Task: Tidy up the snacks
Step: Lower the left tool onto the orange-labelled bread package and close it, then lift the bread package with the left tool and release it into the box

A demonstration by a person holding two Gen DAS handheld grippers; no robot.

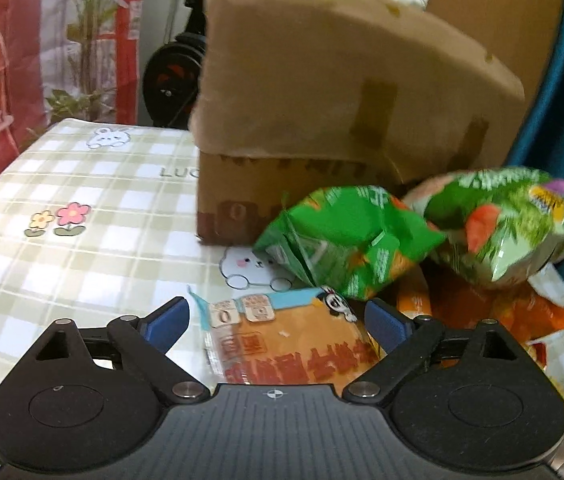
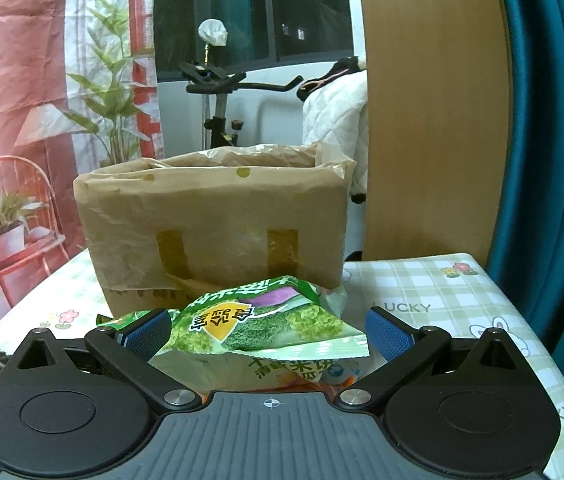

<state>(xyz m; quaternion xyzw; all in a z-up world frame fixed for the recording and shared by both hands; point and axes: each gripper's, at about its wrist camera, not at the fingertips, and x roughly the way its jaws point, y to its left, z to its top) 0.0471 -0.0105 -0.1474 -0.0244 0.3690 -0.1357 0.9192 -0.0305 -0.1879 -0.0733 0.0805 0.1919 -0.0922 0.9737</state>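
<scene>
My left gripper [image 1: 276, 320] hangs open over an orange snack packet [image 1: 294, 344] that lies flat on the checked tablecloth [image 1: 82, 200]. The packet sits between the blue pads, which do not press it. Two green snack bags [image 1: 354, 240] [image 1: 498, 224] lie just beyond, on top of more orange packets [image 1: 482, 312]. A cardboard box [image 1: 342, 100] lined with brown plastic stands behind them. My right gripper [image 2: 268, 332] is open around a green vegetable-print bag [image 2: 266, 324], which rests on another packet [image 2: 282, 372] in front of the box [image 2: 218, 220].
A wooden panel [image 2: 434, 120] and a teal curtain [image 2: 554, 120] rise at the table's right. An exercise bike [image 2: 222, 88] stands behind the box. A printed backdrop [image 2: 10, 120] with a red chair hangs on the left. Bare tablecloth [image 2: 422, 280] lies right of the box.
</scene>
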